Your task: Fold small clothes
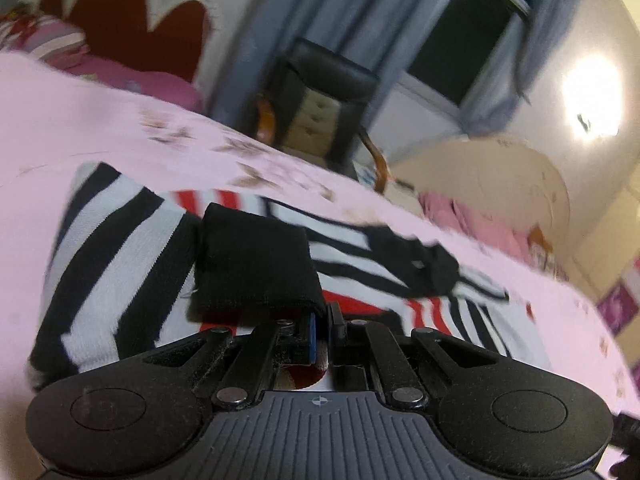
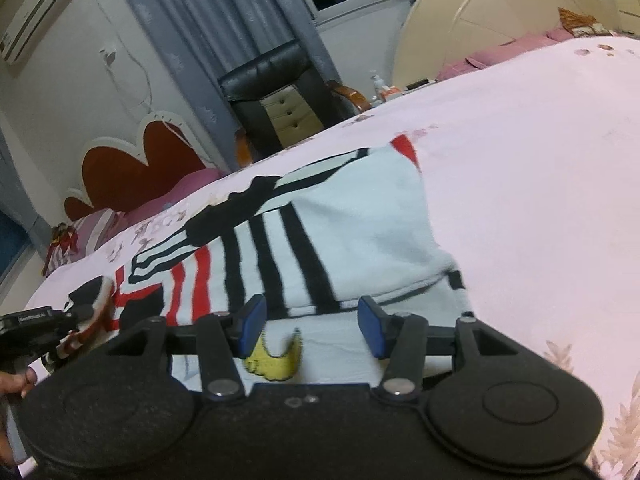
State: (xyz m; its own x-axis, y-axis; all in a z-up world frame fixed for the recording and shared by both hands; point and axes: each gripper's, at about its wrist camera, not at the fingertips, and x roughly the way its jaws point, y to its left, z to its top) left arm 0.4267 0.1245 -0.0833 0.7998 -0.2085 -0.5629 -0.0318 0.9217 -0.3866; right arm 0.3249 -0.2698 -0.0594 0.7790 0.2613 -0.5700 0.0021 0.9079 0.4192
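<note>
- So, a small striped knit sweater (image 2: 340,236), white with black and red bands, is spread out on a bed with a pale pink bedspread (image 2: 540,184).
- The left gripper (image 1: 325,320) has its jaws pinched right together on a black ribbed cuff (image 1: 256,256) of the sweater. That cuff is folded over on top of the black-and-white striped part, so the sleeve is lying across the body.
- From the left wrist view the black collar (image 1: 420,264) sits further along the garment, with red stripes showing on either side of it. Everything's a bit smeared with motion blur there.
- The right gripper (image 2: 312,328) has its jaws about halfway apart, blue pads (image 2: 252,320) visible. They sit over the sweater's near edge but I can't tell if the pads actually press on anything, so I'd call it not gripping.
- Between the right jaws you can see white fabric with a little yellow patch (image 2: 276,360) on it.
- In the right wrist view the left gripper pokes in at the far left edge, with a bit of a hand (image 2: 16,384) below it.
- Around the room: a red scalloped headboard (image 2: 136,168), grey-blue curtains (image 2: 208,40), a black chair (image 2: 272,80) just past the bed and an air conditioner (image 2: 36,16) up on the wall.
</note>
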